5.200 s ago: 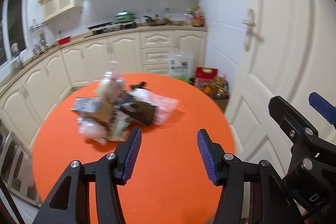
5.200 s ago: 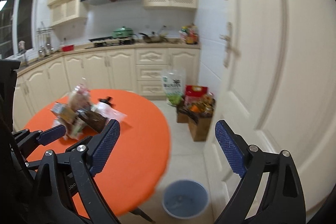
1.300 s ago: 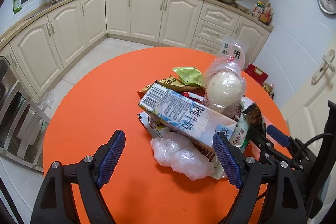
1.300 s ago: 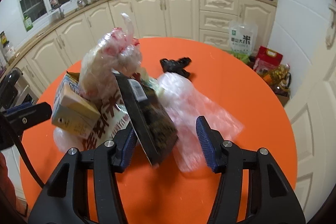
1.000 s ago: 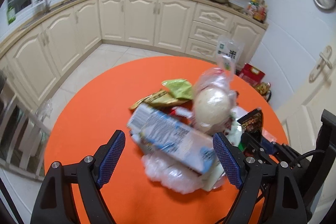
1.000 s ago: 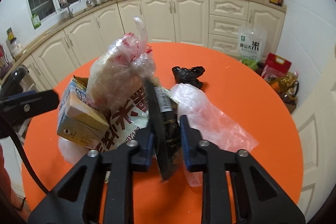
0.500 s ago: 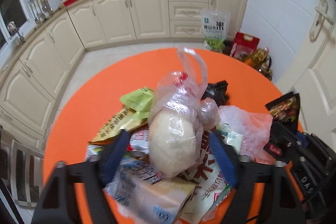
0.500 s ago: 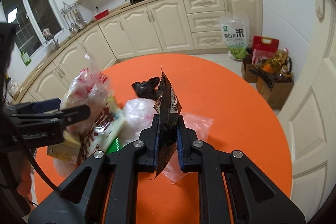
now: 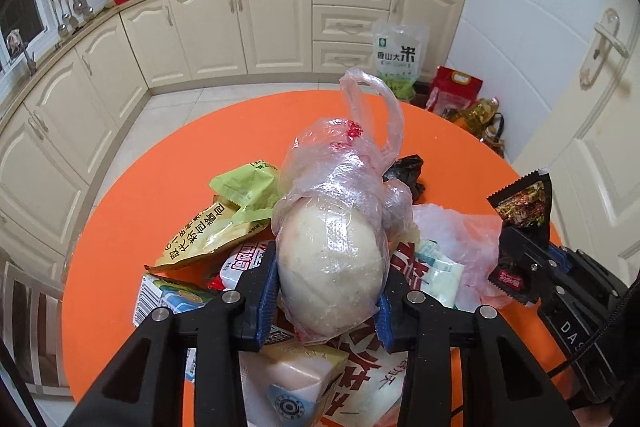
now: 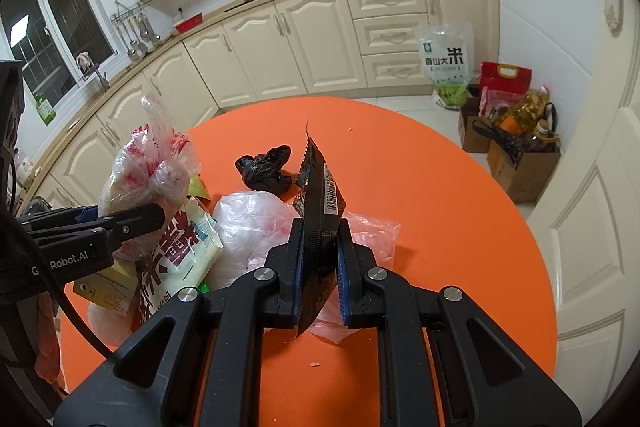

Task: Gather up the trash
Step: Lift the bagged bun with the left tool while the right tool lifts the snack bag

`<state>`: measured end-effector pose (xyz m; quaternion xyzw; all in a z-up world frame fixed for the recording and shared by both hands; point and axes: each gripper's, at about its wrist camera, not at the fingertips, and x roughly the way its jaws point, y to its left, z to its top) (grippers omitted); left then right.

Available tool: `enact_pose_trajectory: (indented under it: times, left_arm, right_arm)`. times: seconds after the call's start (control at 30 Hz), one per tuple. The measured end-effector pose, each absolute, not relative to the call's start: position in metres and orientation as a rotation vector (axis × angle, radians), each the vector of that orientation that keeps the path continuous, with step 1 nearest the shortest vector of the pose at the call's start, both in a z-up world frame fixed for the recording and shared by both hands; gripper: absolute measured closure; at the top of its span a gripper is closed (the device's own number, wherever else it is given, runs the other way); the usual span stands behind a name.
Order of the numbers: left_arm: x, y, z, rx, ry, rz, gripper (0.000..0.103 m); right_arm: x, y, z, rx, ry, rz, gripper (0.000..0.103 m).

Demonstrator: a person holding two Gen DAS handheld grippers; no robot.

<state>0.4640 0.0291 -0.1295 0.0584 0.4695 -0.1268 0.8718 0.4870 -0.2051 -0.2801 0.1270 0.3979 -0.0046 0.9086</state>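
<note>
On the round orange table [image 10: 460,211] sits a heap of wrappers and cartons. The left gripper [image 9: 326,291] has its 2 jaws closing around a clear bag with a pale round lump [image 9: 332,259] on top of the heap, pads against its sides. Just right of the heap, the right gripper [image 10: 318,267] pinches a black snack packet [image 10: 318,195] upright, above a crumpled clear bag [image 10: 256,223].

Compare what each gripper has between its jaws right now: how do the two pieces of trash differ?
The black snack wrapper is flat, dark and printed; the clear plastic bag is bulky, see-through, holding a pale round lump. The right gripper is shut on the wrapper, edge-up and clear of the pile; the left gripper is closing, pads against the bag, which sits atop the heap. Both are above the orange table.
</note>
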Motion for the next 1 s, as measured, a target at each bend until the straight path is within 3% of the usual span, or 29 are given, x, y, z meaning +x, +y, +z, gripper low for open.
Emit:
enact_pose_trajectory:
  times: [0.37, 1.0]
  left_arm:
    - [0.422, 0.035, -0.117, 0.113, 0.907, -0.256, 0.067]
    - [0.276, 0.079, -0.099, 0.062, 0.762, -0.21, 0.066]
  right_arm:
    - [0.454, -0.197, -0.248, 0.251, 0.748, -0.029, 0.09]
    - [0.378, -0.14, -0.198, 0.158, 0.63, 0.007, 0.09]
